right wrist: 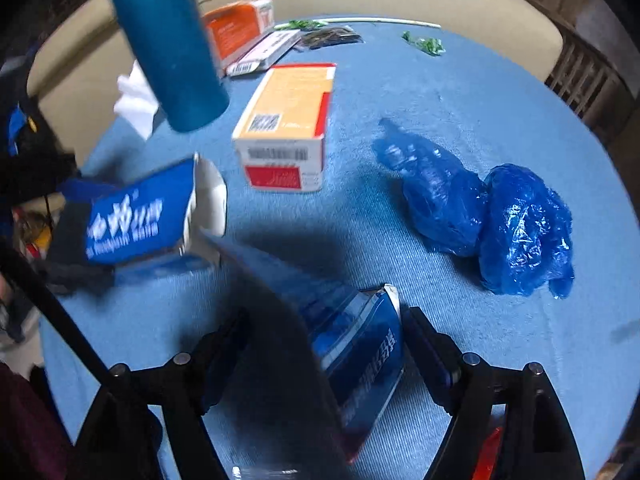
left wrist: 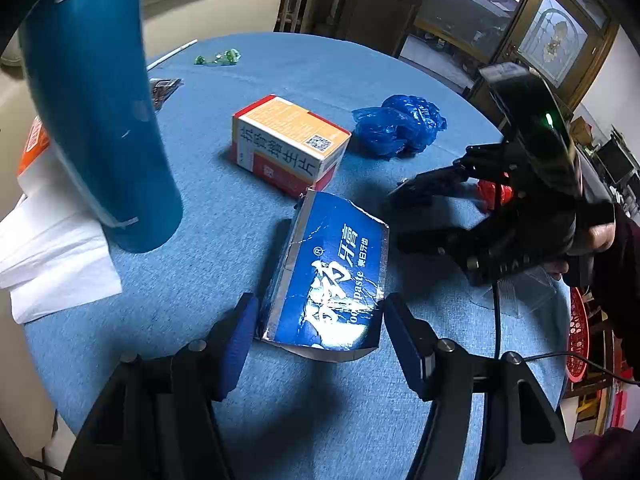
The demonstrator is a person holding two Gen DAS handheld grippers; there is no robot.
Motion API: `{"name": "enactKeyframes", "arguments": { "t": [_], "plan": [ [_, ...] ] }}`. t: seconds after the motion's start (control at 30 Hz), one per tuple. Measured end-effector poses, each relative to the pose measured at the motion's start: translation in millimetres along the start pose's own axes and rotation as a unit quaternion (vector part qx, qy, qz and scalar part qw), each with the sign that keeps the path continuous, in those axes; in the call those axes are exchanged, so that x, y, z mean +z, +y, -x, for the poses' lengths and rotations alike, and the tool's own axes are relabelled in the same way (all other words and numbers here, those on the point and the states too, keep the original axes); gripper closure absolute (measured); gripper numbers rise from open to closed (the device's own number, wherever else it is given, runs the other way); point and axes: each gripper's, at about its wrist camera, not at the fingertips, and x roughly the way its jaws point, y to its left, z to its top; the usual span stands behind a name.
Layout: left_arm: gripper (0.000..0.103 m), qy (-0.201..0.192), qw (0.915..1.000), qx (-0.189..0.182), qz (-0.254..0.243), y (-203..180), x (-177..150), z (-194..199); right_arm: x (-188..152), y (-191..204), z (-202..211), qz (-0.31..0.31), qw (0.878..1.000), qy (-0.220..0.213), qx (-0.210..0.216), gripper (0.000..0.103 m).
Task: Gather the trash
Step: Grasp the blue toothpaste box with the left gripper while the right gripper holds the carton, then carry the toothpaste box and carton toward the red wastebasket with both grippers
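The torn toothpaste carton [left wrist: 332, 276] lies flat on the blue cloth counter [left wrist: 224, 208], straight ahead of the left tongs [left wrist: 320, 320], its near end already between the spread blue pads, which flank it without clearly pressing. Its long axis runs away from those tongs toward the far side, so a plain squeeze across its width looks like the coming move. The left hand is much the nearer; the right tongs [right wrist: 324, 344] stand off to the right, also spread, with a second glossy blue carton piece [right wrist: 360, 360] lying between them, and I cannot tell if it is pinched. The carton is thin card, shiny blue print with a silver lining and ragged edges, likely to crush. Beyond it sit a stiff orange-and-white medicine box [left wrist: 288, 144], a crumpled blue plastic bag [left wrist: 400, 124] and a smooth teal tumbler [left wrist: 100, 104].
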Motion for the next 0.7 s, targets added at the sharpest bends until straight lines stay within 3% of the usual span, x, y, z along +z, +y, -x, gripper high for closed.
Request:
{"name": "enactKeyframes", "arguments": {
  "t": [0.07, 0.1, 0.13, 0.23, 0.43, 0.7],
  "plan": [
    [0.037, -0.004, 1.0, 0.003, -0.005, -4, 1, -2, 2, -10, 1, -0.032, 0.999, -0.003, 0.002, 0.025],
    [0.037, -0.006, 1.0, 0.005, -0.006, -5, 2, -3, 2, -15, 3, -0.046, 0.999, -0.006, 0.003, 0.036],
    [0.037, -0.007, 0.9999, 0.005, -0.006, -5, 3, -4, 2, -18, 5, -0.052, 0.999, -0.009, 0.004, 0.041],
    [0.039, -0.016, 0.9998, 0.008, -0.002, -7, 5, -4, -1, -30, 12, -0.091, 0.996, -0.014, 0.011, 0.05],
    [0.043, -0.02, 0.9997, 0.016, -0.002, -18, 3, -3, -17, -44, 43, -0.166, 0.984, -0.046, 0.034, 0.051],
    [0.043, -0.063, 0.9972, 0.018, -0.036, -52, 4, 33, -70, -45, 117, -0.271, 0.951, -0.137, 0.058, 0.051]
  ]
}}
